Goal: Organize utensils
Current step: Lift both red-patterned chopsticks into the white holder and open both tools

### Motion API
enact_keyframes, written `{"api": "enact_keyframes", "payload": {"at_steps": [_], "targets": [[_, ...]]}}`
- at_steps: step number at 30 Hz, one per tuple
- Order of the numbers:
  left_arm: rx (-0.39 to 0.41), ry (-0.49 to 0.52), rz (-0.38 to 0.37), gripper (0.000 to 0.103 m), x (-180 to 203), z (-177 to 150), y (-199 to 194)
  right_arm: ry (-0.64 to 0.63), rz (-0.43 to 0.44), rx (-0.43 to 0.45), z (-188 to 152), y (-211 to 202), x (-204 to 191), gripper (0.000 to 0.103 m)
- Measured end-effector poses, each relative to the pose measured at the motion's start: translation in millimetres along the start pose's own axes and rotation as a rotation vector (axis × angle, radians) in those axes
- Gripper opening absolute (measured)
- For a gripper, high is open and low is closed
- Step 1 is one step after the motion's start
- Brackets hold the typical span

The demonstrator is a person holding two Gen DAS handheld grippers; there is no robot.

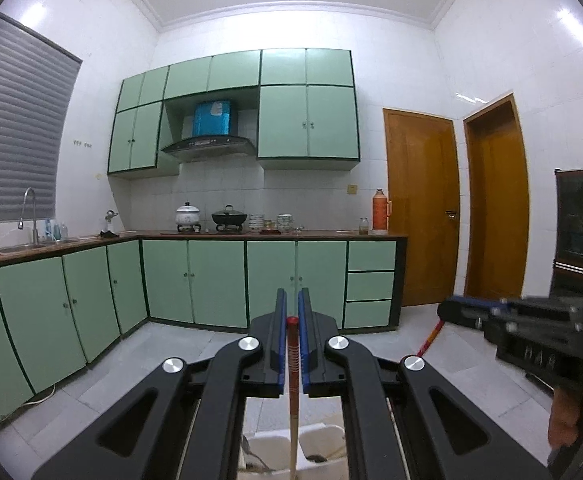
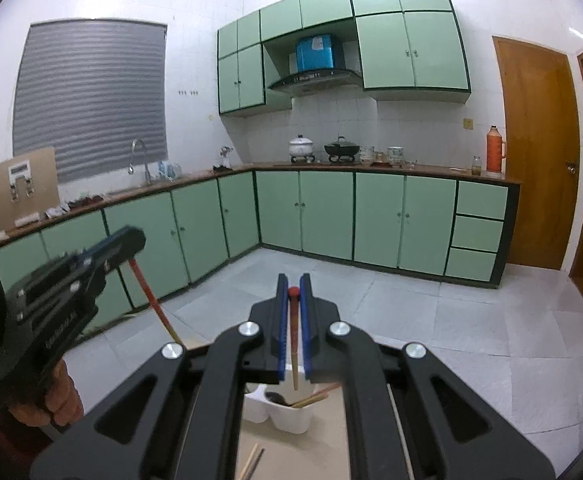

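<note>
While both grippers are hanging above the worktop, the left gripper (image 1: 292,312) is clamping its jaws on one red-tipped chopstick (image 1: 292,360) and the right gripper (image 2: 292,292) on another chopstick (image 2: 294,336). Each seems to be mid-carry; next, each stick probably needs lowering tip-first into the white holder (image 2: 291,416) below, which is already holding utensils.

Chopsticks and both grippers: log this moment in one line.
left gripper: shut on chopstick | right gripper: shut on second chopstick | both held above white utensil holder | loose chopsticks on table
</note>
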State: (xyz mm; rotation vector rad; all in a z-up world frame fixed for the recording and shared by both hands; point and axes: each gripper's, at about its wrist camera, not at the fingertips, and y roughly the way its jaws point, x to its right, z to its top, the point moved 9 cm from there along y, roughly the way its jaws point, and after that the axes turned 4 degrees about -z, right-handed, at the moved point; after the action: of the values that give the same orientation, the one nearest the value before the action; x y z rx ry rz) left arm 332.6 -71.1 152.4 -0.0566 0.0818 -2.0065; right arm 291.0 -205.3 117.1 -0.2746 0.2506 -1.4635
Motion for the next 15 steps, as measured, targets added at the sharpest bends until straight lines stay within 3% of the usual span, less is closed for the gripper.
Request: {"api": "enact_keyframes", "payload": {"at_steps": [8, 15], "targets": [[0.002, 0.013, 0.035, 0.006, -10.9, -14.0, 45.6, 0.002, 0.002, -0.055, -23.4, 41.6, -2.5, 0.005], [-0.147, -0.008, 0.019, 0.006, -13.7, -60.6, 76.6, -0.011, 0.017, -0.126, -51.0, 58.0, -12.5, 0.007]]}}
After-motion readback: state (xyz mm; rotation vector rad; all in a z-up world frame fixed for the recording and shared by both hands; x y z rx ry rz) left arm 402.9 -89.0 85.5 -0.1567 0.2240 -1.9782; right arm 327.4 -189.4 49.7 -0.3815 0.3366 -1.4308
